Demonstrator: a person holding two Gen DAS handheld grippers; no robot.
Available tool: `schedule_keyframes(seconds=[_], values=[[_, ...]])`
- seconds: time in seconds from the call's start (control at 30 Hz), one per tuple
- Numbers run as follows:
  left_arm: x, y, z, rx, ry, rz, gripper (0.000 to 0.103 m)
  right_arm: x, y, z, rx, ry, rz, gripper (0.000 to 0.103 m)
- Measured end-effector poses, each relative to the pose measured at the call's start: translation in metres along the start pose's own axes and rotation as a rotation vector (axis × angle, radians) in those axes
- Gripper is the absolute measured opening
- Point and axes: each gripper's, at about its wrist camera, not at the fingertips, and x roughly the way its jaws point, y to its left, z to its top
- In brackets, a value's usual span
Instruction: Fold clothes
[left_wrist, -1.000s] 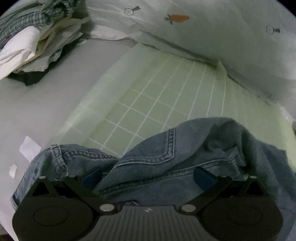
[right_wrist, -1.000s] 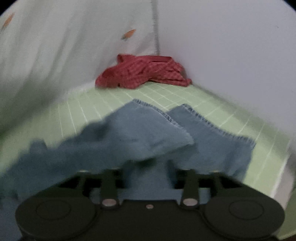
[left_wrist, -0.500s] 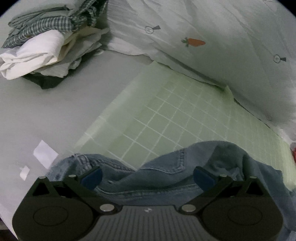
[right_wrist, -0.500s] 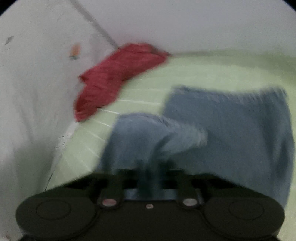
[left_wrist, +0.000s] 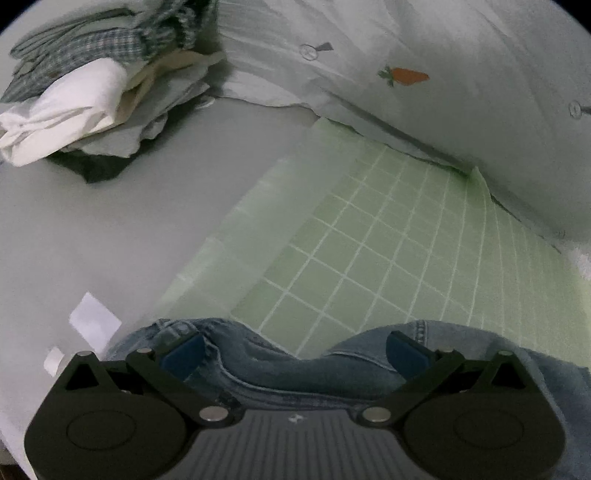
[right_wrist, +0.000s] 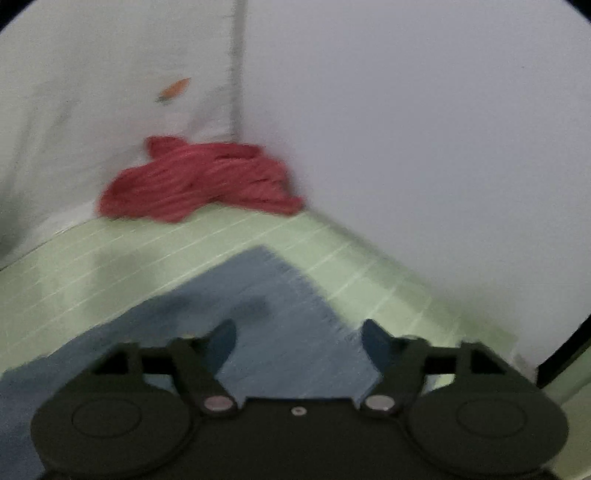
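Blue denim jeans (left_wrist: 280, 369) lie on a green gridded mat (left_wrist: 362, 243). In the left wrist view their waistband sags under my left gripper (left_wrist: 295, 354), whose blue-padded fingers stand wide apart above the cloth. In the blurred right wrist view the leg end of the jeans (right_wrist: 266, 317) lies flat on the mat (right_wrist: 147, 258), and my right gripper (right_wrist: 299, 343) is open over it, holding nothing.
A pile of folded clothes (left_wrist: 92, 88) sits at the far left on the grey sheet. A crumpled red garment (right_wrist: 199, 181) lies in the corner by the white wall. A carrot-print quilt (left_wrist: 406, 74) borders the mat's far side. Paper scraps (left_wrist: 94, 321) lie on the sheet.
Both grippers let go of the jeans. The denim dropped from a raised bunch to lie low on the mat. The right gripper, shut on cloth before, now stands open.
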Motion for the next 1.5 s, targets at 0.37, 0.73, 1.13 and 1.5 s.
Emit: schedule_keyframes(seconds=[0.37, 0.73, 1.13, 1.5], values=[[0.011, -0.021, -0.02, 0.099, 0.027, -0.044, 0.095, -0.049, 0.145, -0.041, -0.203, 0.048, 0.389, 0.089], [-0.014, 0.002, -0.065, 0.082, 0.032, -0.097, 0.03, -0.117, 0.265, -0.077, -0.351, 0.143, 0.779, 0.091], [-0.054, 0.028, -0.121, 0.115, 0.04, -0.173, 0.029, -0.172, 0.243, -0.181, -0.594, 0.218, 0.748, 0.089], [-0.084, 0.063, -0.113, 0.063, 0.002, -0.249, 0.043, -0.172, 0.203, -0.222, -0.626, 0.175, 0.657, 0.098]])
